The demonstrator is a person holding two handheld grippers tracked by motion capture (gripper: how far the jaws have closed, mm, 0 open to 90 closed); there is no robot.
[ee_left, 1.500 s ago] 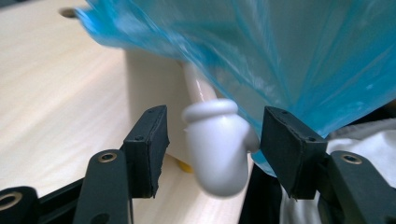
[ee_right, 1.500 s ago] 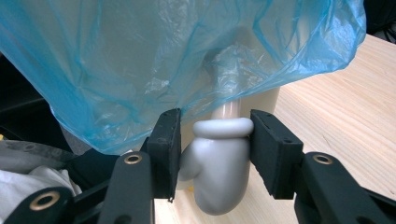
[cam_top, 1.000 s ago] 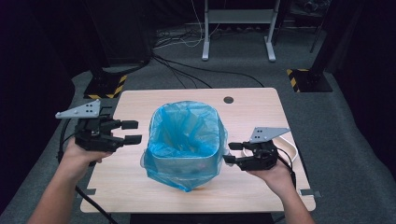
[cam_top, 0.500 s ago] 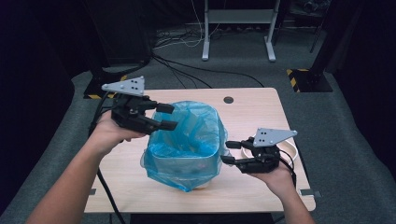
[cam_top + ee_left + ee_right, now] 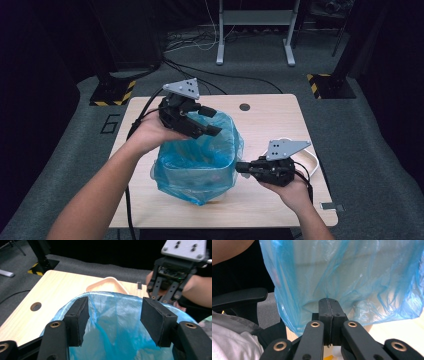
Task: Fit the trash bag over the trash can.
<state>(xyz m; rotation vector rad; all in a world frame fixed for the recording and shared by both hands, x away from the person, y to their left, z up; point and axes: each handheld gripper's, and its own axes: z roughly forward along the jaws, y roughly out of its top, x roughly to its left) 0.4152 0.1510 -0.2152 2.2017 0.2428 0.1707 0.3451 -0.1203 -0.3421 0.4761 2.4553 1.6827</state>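
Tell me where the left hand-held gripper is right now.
In the high view, the left hand-held gripper hovers open over the far left rim of the blue bag, mid-table, opposite the right hand-held gripper.

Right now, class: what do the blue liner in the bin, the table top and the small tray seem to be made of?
The crinkled translucent blue bag liner looks like thin glossy plastic film: it wrinkles and lets light through. The pale rectangular table top looks like matt wood or wood-look laminate, by its grain. The small cream tray seems smooth moulded plastic, though that stays uncertain.
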